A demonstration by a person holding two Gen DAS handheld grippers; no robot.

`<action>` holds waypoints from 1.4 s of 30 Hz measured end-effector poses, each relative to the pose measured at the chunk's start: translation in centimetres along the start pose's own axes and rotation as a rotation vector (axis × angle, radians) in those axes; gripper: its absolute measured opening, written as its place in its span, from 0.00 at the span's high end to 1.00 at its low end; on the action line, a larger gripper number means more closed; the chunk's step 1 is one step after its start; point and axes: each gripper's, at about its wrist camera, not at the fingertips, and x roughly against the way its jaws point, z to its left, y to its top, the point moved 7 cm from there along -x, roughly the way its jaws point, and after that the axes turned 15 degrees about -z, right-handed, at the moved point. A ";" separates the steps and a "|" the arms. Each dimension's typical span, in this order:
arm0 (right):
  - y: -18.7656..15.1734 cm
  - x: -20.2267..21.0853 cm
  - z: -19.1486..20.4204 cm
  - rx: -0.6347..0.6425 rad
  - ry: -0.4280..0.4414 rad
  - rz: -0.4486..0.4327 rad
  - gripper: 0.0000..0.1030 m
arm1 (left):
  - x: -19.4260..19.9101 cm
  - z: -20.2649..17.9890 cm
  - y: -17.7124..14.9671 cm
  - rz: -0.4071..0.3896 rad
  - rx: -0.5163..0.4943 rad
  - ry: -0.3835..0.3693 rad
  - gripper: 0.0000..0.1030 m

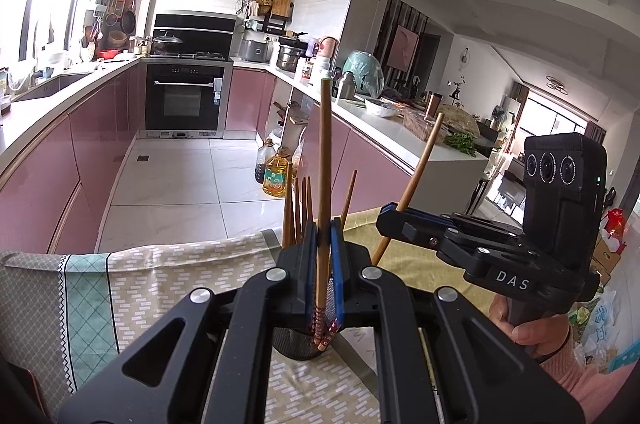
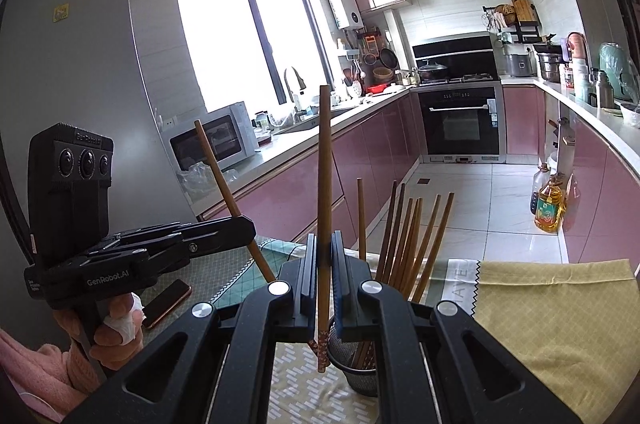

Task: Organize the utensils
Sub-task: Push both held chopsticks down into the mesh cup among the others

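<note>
My left gripper [image 1: 323,236] is shut on one brown wooden chopstick [image 1: 325,159], which stands nearly upright with its patterned end low, over the black mesh holder [image 1: 294,342]. Several more chopsticks [image 1: 298,207] stand in that holder behind the jaws. To the right, my right gripper [image 1: 386,218] is shut on a second, tilted chopstick [image 1: 422,171]. In the right wrist view the right gripper [image 2: 325,244] grips its upright chopstick [image 2: 325,163] beside the holder [image 2: 356,364], which has several chopsticks [image 2: 404,236] fanned out in it. The left gripper [image 2: 250,228] shows at left with its chopstick [image 2: 222,175].
The holder stands on a patterned tablecloth [image 1: 160,284] with a yellow cloth [image 2: 552,312] to the right. A phone [image 2: 166,302] lies on the table near the person's left hand [image 2: 116,328]. Oil bottles [image 1: 276,175] stand on the kitchen floor beyond the table edge.
</note>
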 end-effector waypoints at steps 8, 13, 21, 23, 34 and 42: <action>0.6 -0.2 0.1 0.011 -0.005 -0.007 0.94 | -0.1 -0.5 0.3 -0.005 -0.011 -0.004 0.93; 1.0 -0.3 0.0 0.016 -0.010 -0.015 0.94 | -0.2 -0.4 0.8 -0.016 -0.018 0.006 0.93; 1.6 -0.6 -0.5 0.018 -0.029 -0.024 0.94 | -0.1 0.0 0.8 -0.028 -0.019 0.024 0.93; 1.5 -0.7 -0.5 0.017 -0.032 -0.023 0.94 | -0.3 0.0 0.5 -0.024 -0.017 0.029 0.93; 0.4 -1.7 -1.0 -0.007 -0.050 0.016 0.94 | -1.2 -0.5 -0.5 0.020 -0.031 0.051 0.93; -0.3 -2.2 -1.4 -0.022 -0.055 0.041 0.94 | -1.9 -0.5 -1.1 0.054 -0.042 0.069 0.93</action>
